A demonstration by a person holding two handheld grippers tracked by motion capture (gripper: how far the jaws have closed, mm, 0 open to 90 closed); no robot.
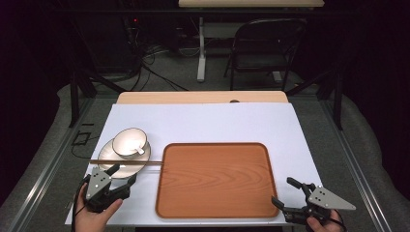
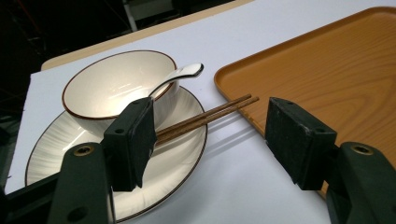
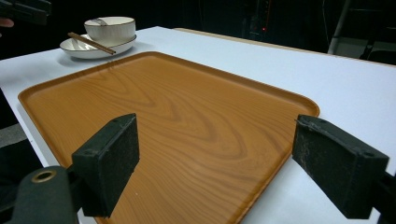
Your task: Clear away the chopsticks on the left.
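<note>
In the high view we hold the left gripper (image 1: pixel 122 175) at the table's (image 1: pixel 203 121) near-left corner, jaws apart and empty, just short of the chopsticks (image 1: pixel 125 162), which lie across the plate (image 1: pixel 124 155) toward the wooden tray (image 1: pixel 216 180); the right gripper (image 1: pixel 285 192) sits open at the tray's near-right corner. In the left gripper view our jaws stand wide, the chopsticks (image 2: pixel 205 116) between them but untouched, resting on the plate (image 2: pixel 116 158) beside the bowl (image 2: pixel 116 86) and spoon (image 2: pixel 180 74). In the right gripper view our jaws gape over the tray's (image 3: pixel 182 126) corner, clamping nothing.

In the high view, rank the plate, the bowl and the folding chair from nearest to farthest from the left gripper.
From the left gripper:
1. Plate, just beyond the jaws, at the table's left.
2. Bowl, standing on the plate.
3. Folding chair, on the floor past the table's far edge.
</note>
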